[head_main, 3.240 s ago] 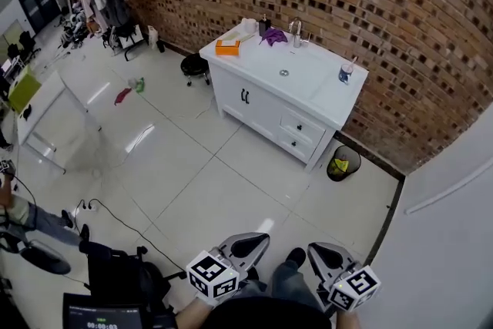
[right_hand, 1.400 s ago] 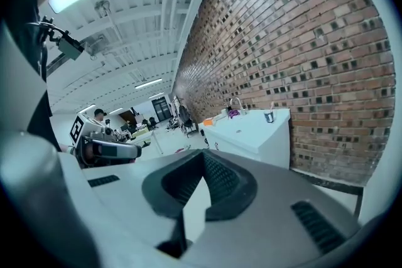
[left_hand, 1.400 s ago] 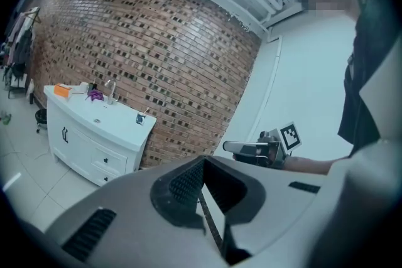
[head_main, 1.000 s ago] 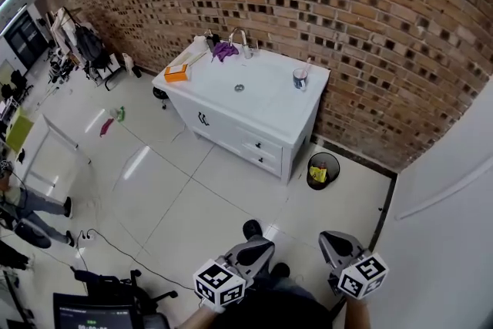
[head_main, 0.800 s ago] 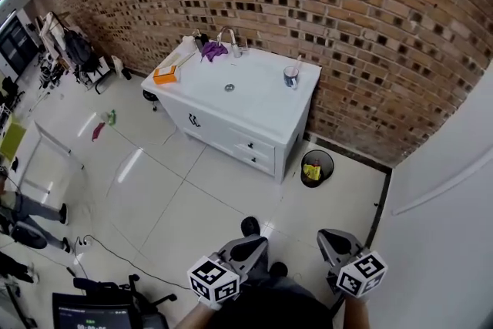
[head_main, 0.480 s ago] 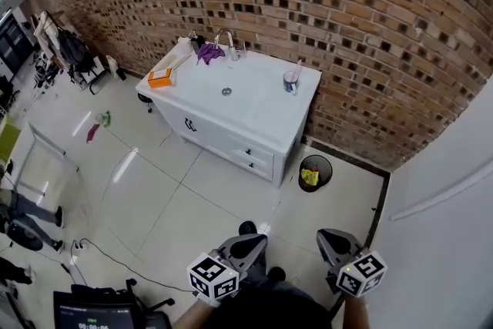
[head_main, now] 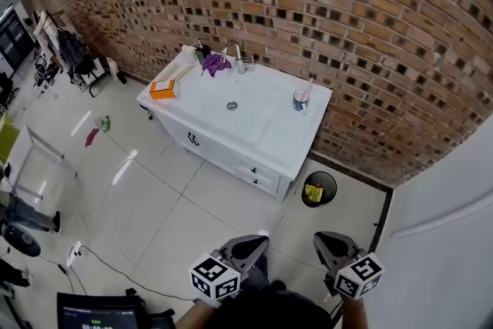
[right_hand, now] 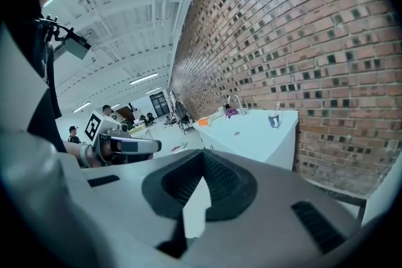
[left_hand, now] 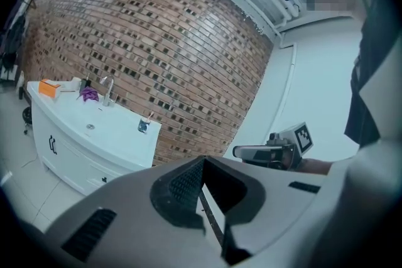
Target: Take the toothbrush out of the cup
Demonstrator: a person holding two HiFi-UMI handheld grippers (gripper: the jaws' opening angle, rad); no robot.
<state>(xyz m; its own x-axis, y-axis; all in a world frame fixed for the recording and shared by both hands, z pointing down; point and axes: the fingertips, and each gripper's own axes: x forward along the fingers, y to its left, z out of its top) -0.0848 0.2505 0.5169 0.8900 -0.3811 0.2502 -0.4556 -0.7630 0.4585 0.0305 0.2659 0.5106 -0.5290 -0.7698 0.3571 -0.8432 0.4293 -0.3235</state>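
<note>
On the right end of the white worktop [head_main: 271,136], close to the brick wall [head_main: 362,4], the cup [head_main: 300,100] stands upright with the toothbrush [head_main: 308,86] leaning out of it toward the wall; the basin's drain [head_main: 232,105] and the tap [head_main: 236,53] lie to its left, with an orange box [head_main: 163,88] at the opposite end; a bin [head_main: 318,189] sits on the floor below the cup's corner. The left claw [head_main: 248,244] and the right claw [head_main: 329,245] are held low by the person's body, well apart from the worktop; each gripper view shows its jaws together with nothing between them. The step in hand looks like the approach; nothing is grasped yet. To do it well, I judge the right claw should part its jaws before arriving, close on the handle above the rim, and lift along the brush's lean so the light cup does not tip; the left claw could steady the cup.
</note>
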